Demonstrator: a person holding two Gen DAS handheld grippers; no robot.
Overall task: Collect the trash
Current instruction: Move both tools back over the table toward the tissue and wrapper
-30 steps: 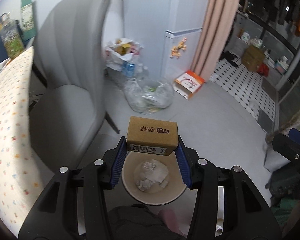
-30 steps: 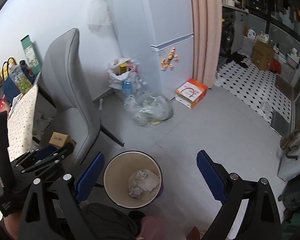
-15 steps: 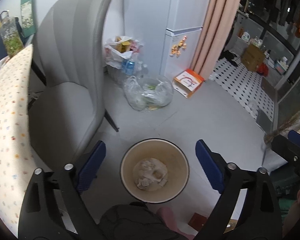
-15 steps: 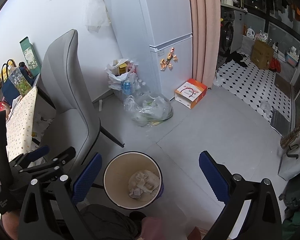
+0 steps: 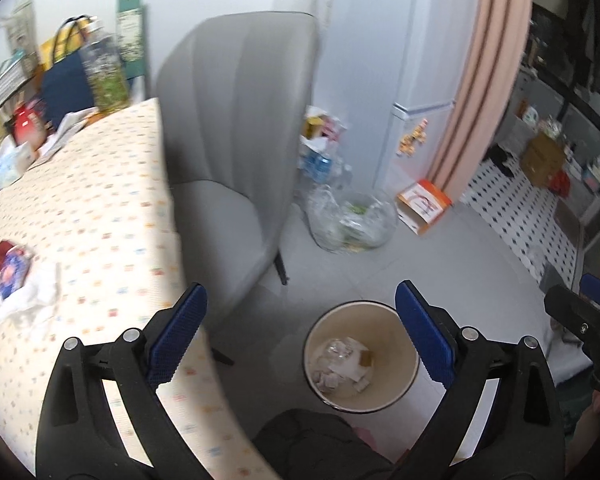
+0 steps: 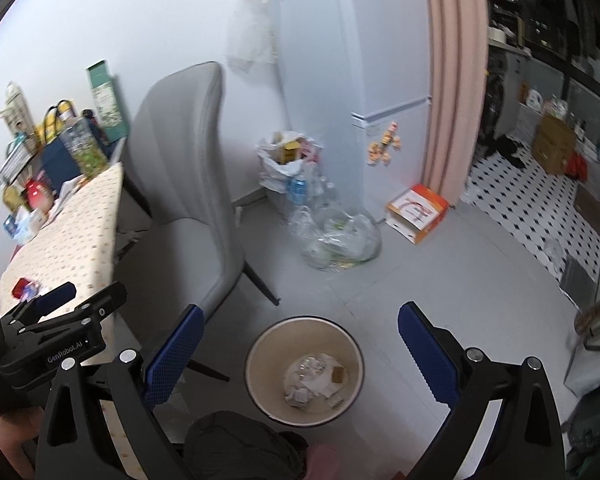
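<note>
The small brown box that the left gripper held a second ago now lies in the bin, by the bin's right wall, and that gripper has swung left and up so the table fills the left of its view. Its jaws are opening, wide apart, with nothing between them. On the table near the left edge lie a red packet and a crumpled tissue, likely the next trash; the tissue is limp and could tear or slip from a shallow pinch, and a fast swing could knock the chair. In the right wrist view the right gripper stands wide apart and empty over the bin, the box inside. The left tool sits close beside its left jaw, so the two could clash if both reach for the table.
</note>
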